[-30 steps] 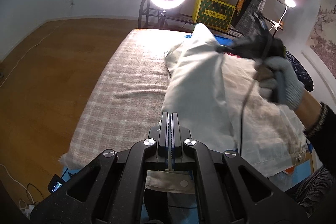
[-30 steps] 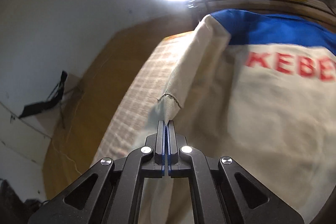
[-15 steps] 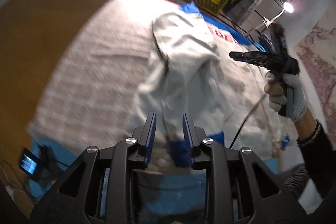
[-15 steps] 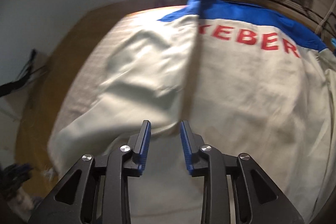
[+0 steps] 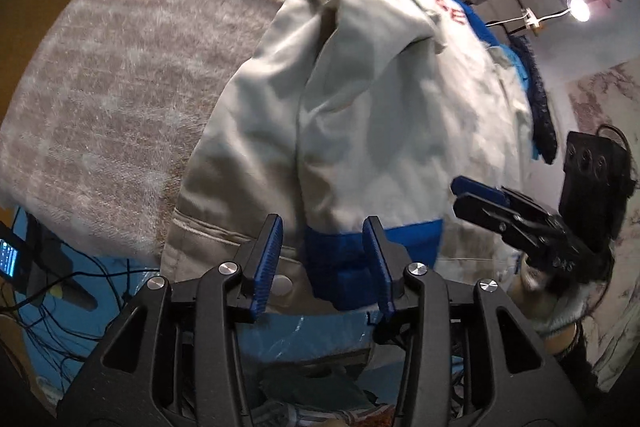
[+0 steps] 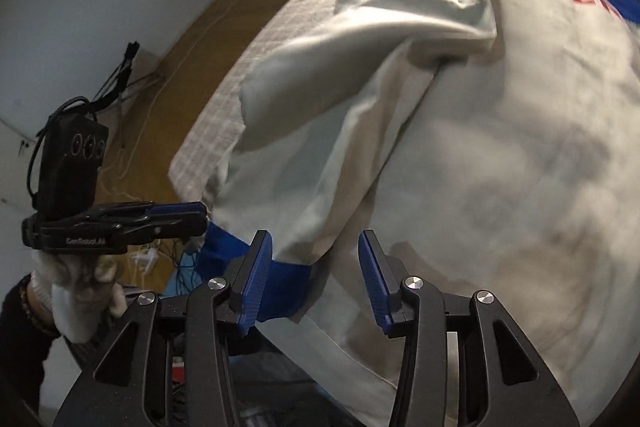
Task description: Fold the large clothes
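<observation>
The cream jacket (image 5: 380,115) lies spread on the checked bed cover (image 5: 120,75), its blue-cuffed sleeve (image 6: 320,155) laid across the body to narrow it; left gripper (image 5: 323,259) and right gripper (image 6: 316,277) hover released, holding nothing.

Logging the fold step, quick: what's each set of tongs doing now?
Left tongs: open, empty, over the jacket's blue cuff.
Right tongs: open, empty.

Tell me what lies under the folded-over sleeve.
The sleeve lies on the jacket's pale back, which rests on a checked blanket. Whatever fabric sits directly beneath the sleeve is covered.
</observation>
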The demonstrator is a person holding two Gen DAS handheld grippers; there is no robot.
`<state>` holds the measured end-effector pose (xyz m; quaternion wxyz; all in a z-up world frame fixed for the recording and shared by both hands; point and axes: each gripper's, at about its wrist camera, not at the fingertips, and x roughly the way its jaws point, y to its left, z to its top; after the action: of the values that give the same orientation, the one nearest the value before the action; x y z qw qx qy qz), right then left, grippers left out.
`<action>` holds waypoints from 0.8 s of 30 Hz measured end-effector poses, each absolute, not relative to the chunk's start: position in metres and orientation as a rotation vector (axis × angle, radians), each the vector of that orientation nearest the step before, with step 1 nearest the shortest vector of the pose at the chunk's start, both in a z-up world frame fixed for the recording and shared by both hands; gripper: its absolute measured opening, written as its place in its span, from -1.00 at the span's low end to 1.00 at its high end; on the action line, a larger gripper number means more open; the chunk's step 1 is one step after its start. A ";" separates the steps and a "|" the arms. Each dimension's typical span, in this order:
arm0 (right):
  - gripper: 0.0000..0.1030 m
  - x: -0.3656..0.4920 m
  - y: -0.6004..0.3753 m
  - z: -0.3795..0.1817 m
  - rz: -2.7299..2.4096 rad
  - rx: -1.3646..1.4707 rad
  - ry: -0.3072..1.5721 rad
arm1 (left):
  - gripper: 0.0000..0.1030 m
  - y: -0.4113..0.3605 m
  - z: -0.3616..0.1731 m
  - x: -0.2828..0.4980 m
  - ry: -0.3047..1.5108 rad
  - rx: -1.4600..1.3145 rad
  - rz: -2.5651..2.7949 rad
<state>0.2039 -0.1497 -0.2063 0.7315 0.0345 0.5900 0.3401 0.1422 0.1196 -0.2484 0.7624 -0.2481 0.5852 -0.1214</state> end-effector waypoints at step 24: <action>-0.90 0.143 -0.139 -0.208 0.892 0.348 1.324 | -0.92 0.123 -0.227 0.109 1.228 -0.355 -0.245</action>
<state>0.1434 -0.1387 -0.2082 0.6845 0.1551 0.5908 0.3980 0.1091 0.1229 -0.2268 0.7956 -0.1655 0.5716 -0.1139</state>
